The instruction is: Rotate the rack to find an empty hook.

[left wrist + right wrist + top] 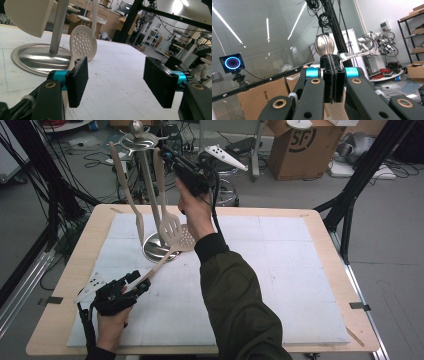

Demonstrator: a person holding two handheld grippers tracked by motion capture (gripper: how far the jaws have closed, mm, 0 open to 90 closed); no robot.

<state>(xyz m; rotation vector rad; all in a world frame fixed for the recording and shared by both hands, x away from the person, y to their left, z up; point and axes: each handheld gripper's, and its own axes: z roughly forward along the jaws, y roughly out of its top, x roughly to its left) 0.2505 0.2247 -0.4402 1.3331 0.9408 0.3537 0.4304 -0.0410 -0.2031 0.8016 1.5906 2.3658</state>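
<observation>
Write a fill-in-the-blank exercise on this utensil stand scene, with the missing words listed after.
1. The jaws of the right tool are ____, up beside the metal ball that tops the stand.
2. The jaws of the left tool stand ____, with nothing between them.
3. The skimmer lying by the stand's base has a head full of round ____.
4. The slotted spatula ____ from the stand's top.

Missing words: shut; open; holes; hangs

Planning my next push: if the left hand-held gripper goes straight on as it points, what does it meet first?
Probably the perforated skimmer head just past the left hand-held gripper, slightly off-centre; depth is unclear.
</observation>
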